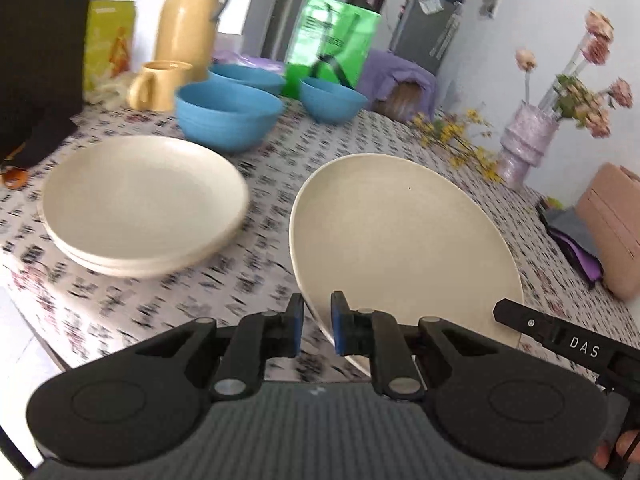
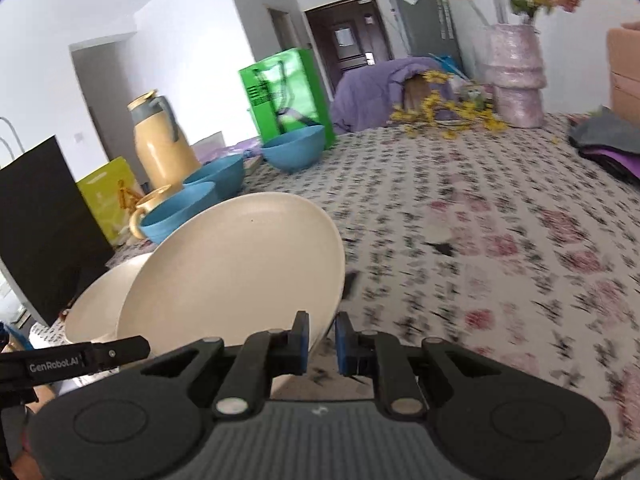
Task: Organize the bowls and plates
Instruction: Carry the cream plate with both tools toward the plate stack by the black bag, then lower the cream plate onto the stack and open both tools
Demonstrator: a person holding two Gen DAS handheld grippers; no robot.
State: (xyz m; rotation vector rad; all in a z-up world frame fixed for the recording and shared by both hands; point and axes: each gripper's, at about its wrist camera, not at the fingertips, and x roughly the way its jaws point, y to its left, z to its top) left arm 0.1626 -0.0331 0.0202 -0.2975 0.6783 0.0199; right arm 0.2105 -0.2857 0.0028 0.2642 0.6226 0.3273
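Note:
A cream plate (image 1: 404, 248) is held tilted above the table, gripped at its rim from both sides. My left gripper (image 1: 316, 326) is shut on its near left rim. My right gripper (image 2: 321, 338) is shut on its right rim, and the plate also shows in the right wrist view (image 2: 236, 276). A stack of cream plates (image 1: 140, 204) lies on the table to the left, partly hidden behind the held plate in the right wrist view (image 2: 100, 300). Three blue bowls (image 1: 228, 114) (image 1: 248, 76) (image 1: 332, 98) stand farther back.
A yellow mug (image 1: 156, 84) and yellow thermos (image 1: 188, 20) stand behind the bowls, beside a green bag (image 1: 332, 48) and a black bag (image 2: 44, 228). A pink vase with flowers (image 1: 524, 144) and yellow sprigs (image 1: 460, 136) stand at the right. The tablecloth (image 2: 500, 240) is floral.

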